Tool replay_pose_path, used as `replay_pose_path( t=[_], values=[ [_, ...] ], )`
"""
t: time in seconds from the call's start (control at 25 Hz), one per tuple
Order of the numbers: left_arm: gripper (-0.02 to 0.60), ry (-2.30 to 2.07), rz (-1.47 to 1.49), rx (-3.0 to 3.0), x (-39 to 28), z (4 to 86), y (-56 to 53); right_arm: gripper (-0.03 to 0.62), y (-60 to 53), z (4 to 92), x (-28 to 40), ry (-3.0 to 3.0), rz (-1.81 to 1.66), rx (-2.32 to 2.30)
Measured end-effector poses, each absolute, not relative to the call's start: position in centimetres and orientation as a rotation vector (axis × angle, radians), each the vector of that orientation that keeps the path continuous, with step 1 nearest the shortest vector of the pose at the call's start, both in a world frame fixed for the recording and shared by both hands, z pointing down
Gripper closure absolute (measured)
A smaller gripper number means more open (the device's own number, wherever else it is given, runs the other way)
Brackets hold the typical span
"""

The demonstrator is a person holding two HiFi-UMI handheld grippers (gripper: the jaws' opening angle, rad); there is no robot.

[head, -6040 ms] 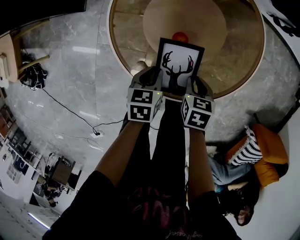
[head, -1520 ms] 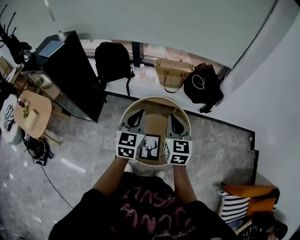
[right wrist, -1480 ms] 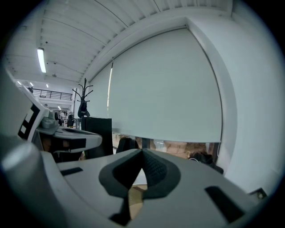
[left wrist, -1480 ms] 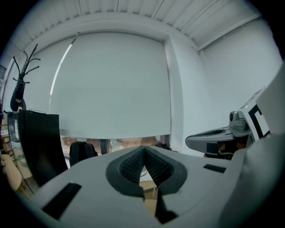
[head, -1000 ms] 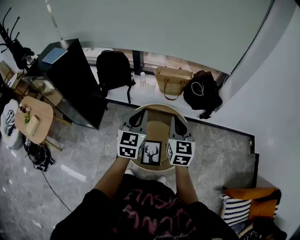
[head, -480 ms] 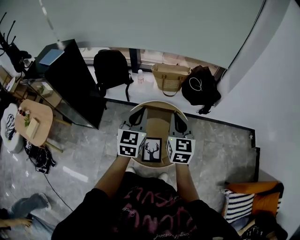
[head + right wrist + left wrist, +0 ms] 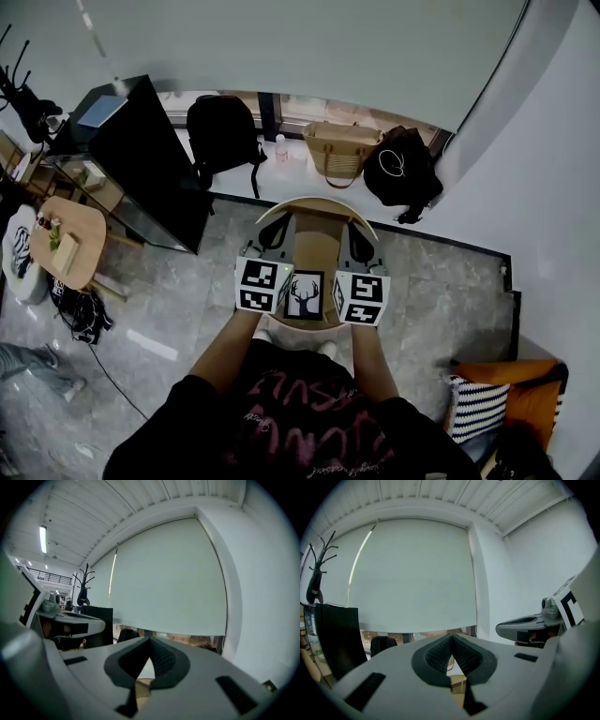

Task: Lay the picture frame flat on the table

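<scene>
1. Although the black-rimmed picture frame with the stag silhouette is looking light and stiff, its front is probably glazed and fragile, so it is calling for a gentle hold on the 2 side rails, never on the face.
2. It is lying face up near the close edge of the round wooden table, between the 2 marker cubes, and seemingly flat already.
3. The left tool and the right tool are both sitting closed tip to tip, gripping nothing and pointing at the pale window blind.
4. Only the head view is showing the frame and table. The gripper views are showing the jaws, and each is catching the other tool at its edge.
</scene>
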State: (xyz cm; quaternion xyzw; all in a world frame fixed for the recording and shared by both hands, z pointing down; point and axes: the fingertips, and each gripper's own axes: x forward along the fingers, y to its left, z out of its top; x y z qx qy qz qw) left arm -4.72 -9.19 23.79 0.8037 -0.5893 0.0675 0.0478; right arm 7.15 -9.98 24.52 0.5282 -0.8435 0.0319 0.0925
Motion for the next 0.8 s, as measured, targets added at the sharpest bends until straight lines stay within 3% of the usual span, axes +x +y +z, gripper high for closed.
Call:
replay_pose_path(
  t=[0.8],
  values=[
    [0.572,-1.790,0.195,2.468,-4.33,23.79,-8.43,0.574,-9.34,24.59,7.16,-2.502,0.082,1.557]
  ],
)
